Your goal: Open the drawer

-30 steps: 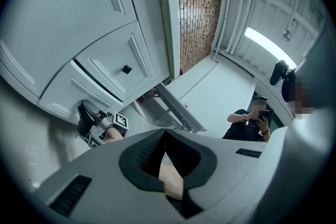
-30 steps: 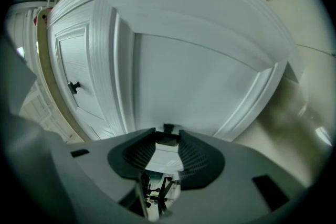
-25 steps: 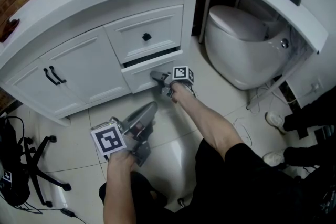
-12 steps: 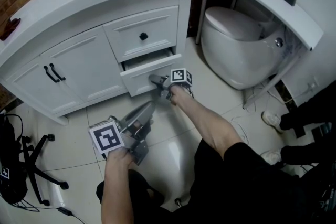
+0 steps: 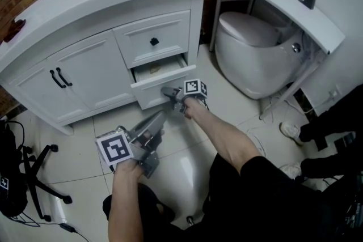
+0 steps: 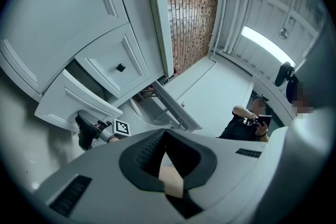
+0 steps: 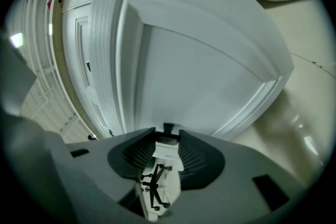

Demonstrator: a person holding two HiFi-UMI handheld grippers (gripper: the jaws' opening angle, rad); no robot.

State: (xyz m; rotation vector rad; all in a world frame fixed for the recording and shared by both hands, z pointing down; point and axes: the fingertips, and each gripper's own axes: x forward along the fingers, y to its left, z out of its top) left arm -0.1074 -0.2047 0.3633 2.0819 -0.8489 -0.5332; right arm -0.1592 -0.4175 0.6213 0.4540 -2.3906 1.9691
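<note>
While right tool [image 5: 168, 91] clamps half-hidden knob [image 7: 168, 128] of lower drawer [image 5: 154, 88], left tool [image 5: 159, 117] clenched

Lower drawer [image 5: 152, 91] under upper drawer [image 5: 170, 34], toilet [image 5: 255, 48] to the right

Looks evenly lit, cool and fairly bright. Picks up soft glare on the floor [image 5: 187, 166]. Bends fisheye-style with dark corners in both gripper views.

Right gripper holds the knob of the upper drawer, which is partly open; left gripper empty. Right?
Not quite: the right gripper holds the knob of the lower drawer, partly open; the upper drawer is shut, as the head view shows. The left gripper is empty.
</note>
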